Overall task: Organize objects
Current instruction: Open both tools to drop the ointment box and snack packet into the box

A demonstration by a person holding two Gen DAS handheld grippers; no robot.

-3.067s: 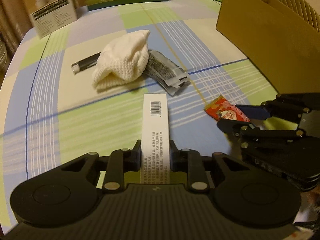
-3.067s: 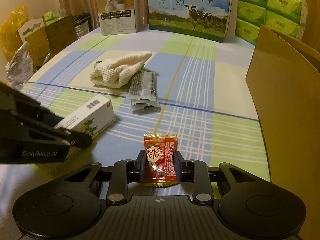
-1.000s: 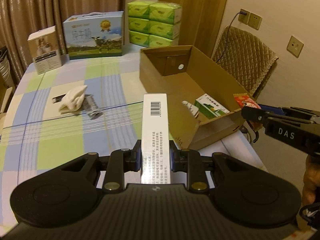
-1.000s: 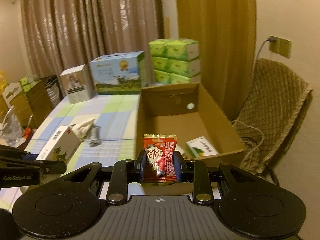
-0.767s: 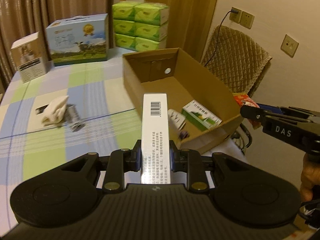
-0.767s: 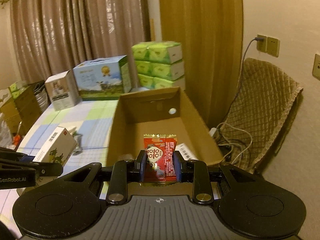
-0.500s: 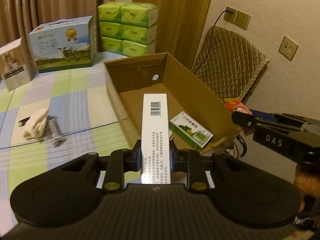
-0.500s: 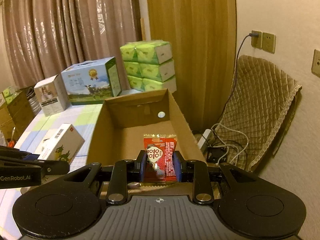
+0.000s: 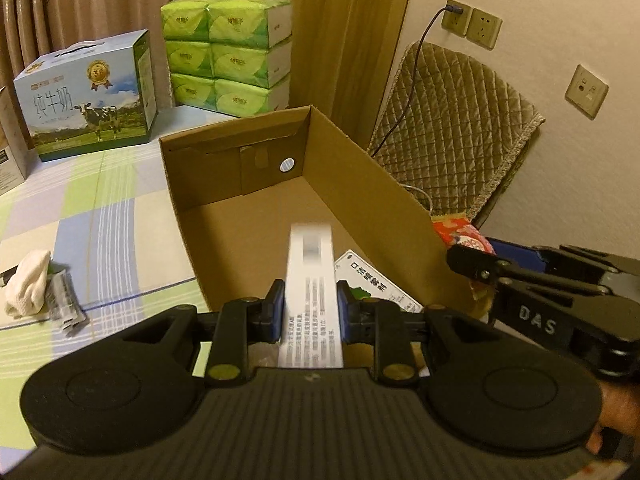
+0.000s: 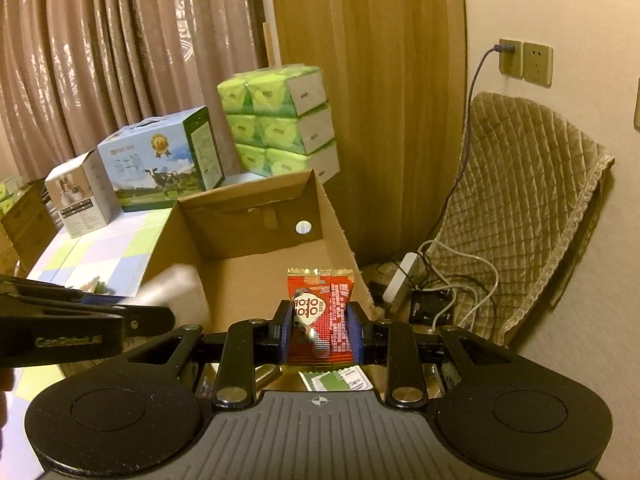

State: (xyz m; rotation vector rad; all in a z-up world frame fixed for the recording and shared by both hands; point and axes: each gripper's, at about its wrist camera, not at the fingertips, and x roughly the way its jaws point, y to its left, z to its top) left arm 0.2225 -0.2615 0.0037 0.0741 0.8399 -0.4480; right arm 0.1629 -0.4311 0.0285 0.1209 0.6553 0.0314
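My left gripper (image 9: 311,312) holds a long white box (image 9: 311,280) over the open cardboard box (image 9: 372,176); the white box looks motion-blurred. A green-and-white carton (image 9: 376,284) lies inside on the floor of the cardboard box. My right gripper (image 10: 320,332) is shut on a red snack packet (image 10: 322,312) above the near right corner of the cardboard box (image 10: 332,216). In the left wrist view the right gripper (image 9: 472,258) and its packet (image 9: 460,232) sit just outside the right wall. The blurred white box (image 10: 176,288) shows in the right wrist view.
A white cloth (image 9: 24,284) and grey sachets (image 9: 64,304) lie on the checked tablecloth (image 9: 100,208). A milk carton case (image 9: 88,96), green tissue packs (image 9: 228,48) and a small box (image 10: 80,196) stand at the back. A quilted chair (image 10: 520,208) and cables (image 10: 452,276) are beside the table.
Both grippers have swung right from the table to above the cardboard box, each still holding its item. The white box is now blurred, dipping toward the box interior.
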